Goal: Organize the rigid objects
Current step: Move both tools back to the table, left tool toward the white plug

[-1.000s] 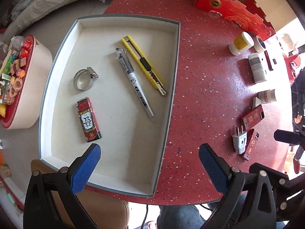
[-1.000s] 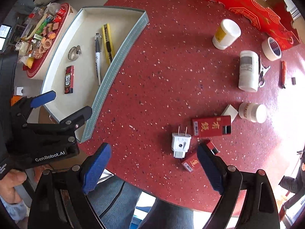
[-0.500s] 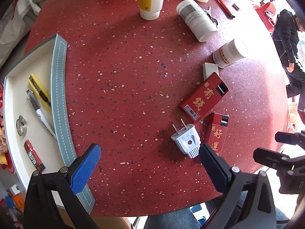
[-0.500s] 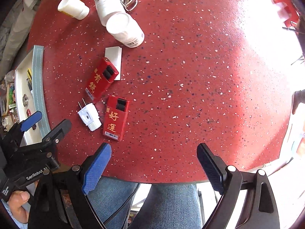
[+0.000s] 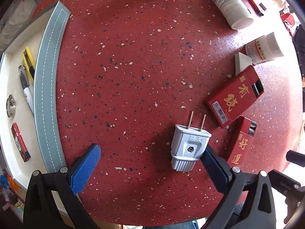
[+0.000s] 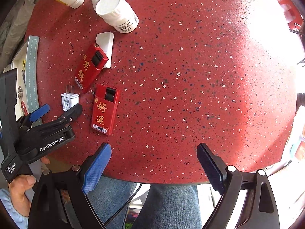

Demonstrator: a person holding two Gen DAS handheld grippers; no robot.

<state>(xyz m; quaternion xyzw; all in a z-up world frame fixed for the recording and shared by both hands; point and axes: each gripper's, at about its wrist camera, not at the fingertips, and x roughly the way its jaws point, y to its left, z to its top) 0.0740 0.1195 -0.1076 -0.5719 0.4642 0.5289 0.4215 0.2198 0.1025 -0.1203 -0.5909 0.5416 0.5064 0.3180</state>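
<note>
- The white two-pin plastic plug (image 5: 189, 147) lies flat on the red speckled tabletop (image 5: 133, 66). It sits inside the span of the left tool (image 5: 150, 161), hard up against the right-side finger and well apart from the blue-padded finger (image 5: 86, 168).
- The left tool is spread wide and grips nothing. Its right-side finger appears to touch the plug's flank, though the wrist view does not settle contact.
- The plug's long axis runs straight away from the left tool, brass pins pointing away and ribbed tail towards the wrist, so the two fingers would close across its narrow width.
- My reading is that the move turns on this off-centre position: the tool needs to shift rightward, or the blue pad must sweep a long way before it meets the plug.
- In the right wrist view the plug (image 6: 69, 99) lies just beyond the left tool's tips (image 6: 59, 110).
- The right tool (image 6: 153, 164) is likewise wide open and empty, hanging at the tabletop's near edge, well apart from the plug, so the left is clearly nearer.
- A red card box with gold characters (image 5: 241, 146) lies just beside the plug on the far side of that finger, so I judge it could be nudged.
- The white tray with a grey stitched rim (image 5: 45, 95), the likely destination, lies well to the left.
</note>
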